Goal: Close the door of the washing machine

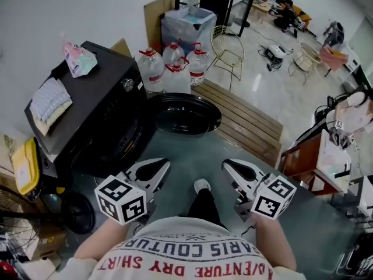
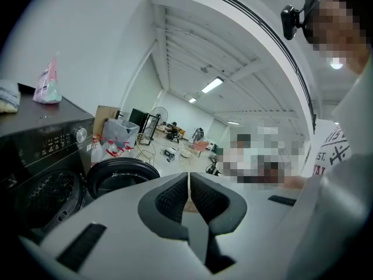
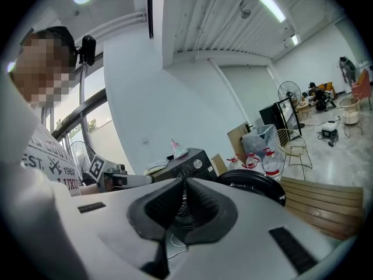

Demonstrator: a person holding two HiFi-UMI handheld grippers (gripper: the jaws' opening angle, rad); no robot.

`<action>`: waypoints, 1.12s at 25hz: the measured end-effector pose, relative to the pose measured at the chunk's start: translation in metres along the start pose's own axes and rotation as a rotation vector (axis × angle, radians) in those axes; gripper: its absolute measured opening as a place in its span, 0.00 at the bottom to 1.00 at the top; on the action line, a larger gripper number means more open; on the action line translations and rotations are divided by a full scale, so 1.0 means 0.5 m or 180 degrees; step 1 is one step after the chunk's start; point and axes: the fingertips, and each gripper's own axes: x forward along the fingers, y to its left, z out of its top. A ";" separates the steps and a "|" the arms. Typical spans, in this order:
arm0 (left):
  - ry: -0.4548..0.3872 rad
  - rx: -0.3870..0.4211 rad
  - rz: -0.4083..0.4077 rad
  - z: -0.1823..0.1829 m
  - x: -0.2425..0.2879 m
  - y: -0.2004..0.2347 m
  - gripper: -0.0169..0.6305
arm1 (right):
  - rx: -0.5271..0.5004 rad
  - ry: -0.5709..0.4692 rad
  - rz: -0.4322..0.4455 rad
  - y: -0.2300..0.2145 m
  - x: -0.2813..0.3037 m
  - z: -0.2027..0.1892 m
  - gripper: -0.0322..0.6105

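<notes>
The black front-loading washing machine [image 1: 99, 92] stands at the left of the head view. Its round door [image 1: 183, 114] hangs open, swung out to the right of the drum opening. Both grippers are held low in front of me, short of the door and apart from it. My left gripper [image 1: 163, 165] is shut with nothing in it, and my right gripper [image 1: 227, 165] is shut and empty too. The left gripper view has the machine [image 2: 41, 156] and door [image 2: 122, 177] left of the closed jaws [image 2: 189, 182]. In the right gripper view the door [image 3: 253, 182] shows beyond the closed jaws [image 3: 184, 185].
A folded towel [image 1: 51, 101] and a pink bag [image 1: 78, 60] lie on top of the machine. Water bottles [image 1: 172, 63], a clear bin [image 1: 187, 25] and a wire chair [image 1: 227, 48] stand behind the door. A wooden pallet [image 1: 245, 118] lies to its right. A fan [image 1: 76, 212] sits low left.
</notes>
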 end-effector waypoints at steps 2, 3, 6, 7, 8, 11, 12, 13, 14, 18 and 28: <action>0.0016 -0.0035 0.0062 0.010 0.031 0.010 0.08 | -0.0033 0.0014 0.0051 -0.040 0.011 0.019 0.09; 0.0032 -0.0052 0.0094 0.015 0.046 0.014 0.08 | -0.0059 0.0028 0.0074 -0.059 0.016 0.027 0.09; 0.0095 -0.0090 0.0179 0.033 0.092 0.034 0.08 | -0.0102 0.0119 0.0125 -0.120 0.041 0.047 0.09; 0.0108 -0.0105 0.0203 0.041 0.108 0.042 0.08 | -0.0105 0.0159 0.0142 -0.142 0.051 0.053 0.10; 0.0116 -0.0119 0.0226 0.050 0.125 0.050 0.08 | -0.0117 0.0205 0.0157 -0.165 0.061 0.058 0.11; 0.0148 -0.0152 0.0294 0.071 0.180 0.076 0.08 | -0.0277 0.0390 0.0177 -0.237 0.087 0.070 0.30; 0.0167 -0.0166 0.0313 0.075 0.198 0.082 0.08 | -0.0366 0.0457 0.0168 -0.262 0.093 0.074 0.31; 0.0190 -0.0182 0.0329 0.077 0.216 0.087 0.08 | -0.0455 0.0521 0.0149 -0.286 0.099 0.077 0.32; 0.0216 -0.0194 0.0342 0.080 0.233 0.091 0.08 | -0.0533 0.0578 0.0127 -0.310 0.105 0.081 0.33; 0.0270 -0.0239 0.0415 0.091 0.287 0.105 0.08 | -0.0712 0.0760 0.0126 -0.395 0.133 0.091 0.42; 0.0310 -0.0385 0.0701 0.091 0.372 0.173 0.08 | -0.1347 0.1563 0.0324 -0.566 0.249 0.018 0.50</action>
